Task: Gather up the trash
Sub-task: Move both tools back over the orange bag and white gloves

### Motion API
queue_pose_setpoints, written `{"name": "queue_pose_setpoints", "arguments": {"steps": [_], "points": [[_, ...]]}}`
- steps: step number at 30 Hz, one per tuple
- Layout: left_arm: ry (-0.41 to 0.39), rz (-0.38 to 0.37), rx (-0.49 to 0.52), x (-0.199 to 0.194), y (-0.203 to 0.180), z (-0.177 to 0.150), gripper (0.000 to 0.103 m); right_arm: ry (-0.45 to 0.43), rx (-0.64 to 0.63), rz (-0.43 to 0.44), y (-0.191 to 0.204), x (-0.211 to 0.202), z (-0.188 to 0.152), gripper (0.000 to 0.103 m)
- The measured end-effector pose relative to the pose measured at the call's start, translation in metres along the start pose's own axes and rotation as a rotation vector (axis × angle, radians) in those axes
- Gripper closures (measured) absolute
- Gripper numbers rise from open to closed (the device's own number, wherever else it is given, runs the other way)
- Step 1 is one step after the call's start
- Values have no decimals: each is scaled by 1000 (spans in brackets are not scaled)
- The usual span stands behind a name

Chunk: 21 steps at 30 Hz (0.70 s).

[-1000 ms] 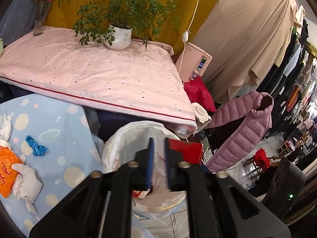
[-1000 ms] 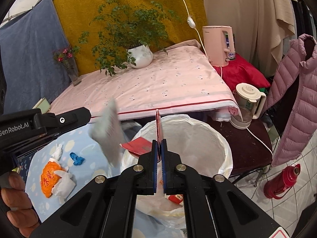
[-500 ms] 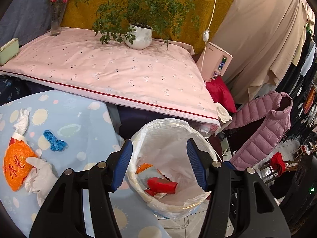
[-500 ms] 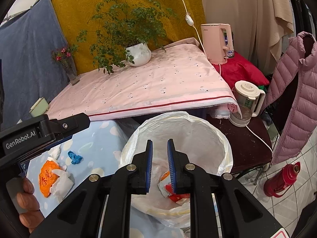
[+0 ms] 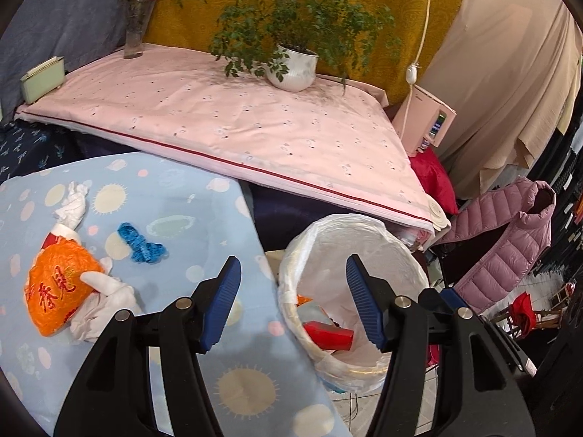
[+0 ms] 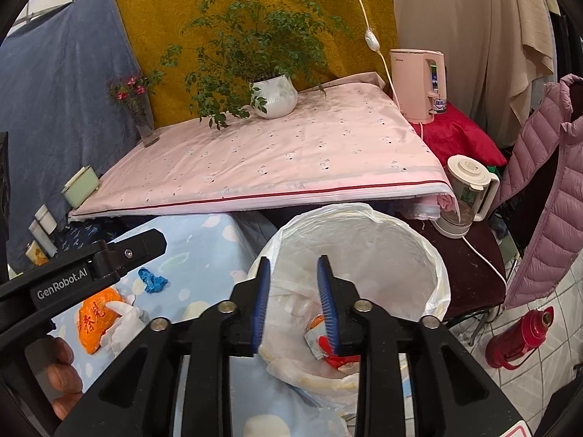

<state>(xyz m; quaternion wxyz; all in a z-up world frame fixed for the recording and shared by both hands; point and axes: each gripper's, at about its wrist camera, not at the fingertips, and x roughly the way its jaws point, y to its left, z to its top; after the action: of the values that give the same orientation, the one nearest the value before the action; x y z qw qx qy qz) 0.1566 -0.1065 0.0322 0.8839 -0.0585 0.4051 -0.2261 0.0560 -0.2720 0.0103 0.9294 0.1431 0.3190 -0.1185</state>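
Left claw (image 5: 293, 300) opening, empty, over lined bin (image 5: 400, 247), red box (image 5: 328, 335) inside

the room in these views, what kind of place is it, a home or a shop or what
Hard to say for sure: it looks like a lived-in corner of a clothing stall or shop. Garments hang in rows at the right edge, a puffer jacket is on display, and a kettle and potted plant sit nearby.
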Motion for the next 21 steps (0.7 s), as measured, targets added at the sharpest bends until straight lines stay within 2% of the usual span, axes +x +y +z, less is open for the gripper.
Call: {"name": "queue_pose_setpoints", "arguments": {"steps": [7, 21], "points": [[-11, 53, -44, -10, 33, -6, 40, 14, -43, 26, 28, 2, -4, 68], [-18, 165, -139, -28, 106, -22, 38, 51, -149, 91, 96, 9, -21, 62]]}}
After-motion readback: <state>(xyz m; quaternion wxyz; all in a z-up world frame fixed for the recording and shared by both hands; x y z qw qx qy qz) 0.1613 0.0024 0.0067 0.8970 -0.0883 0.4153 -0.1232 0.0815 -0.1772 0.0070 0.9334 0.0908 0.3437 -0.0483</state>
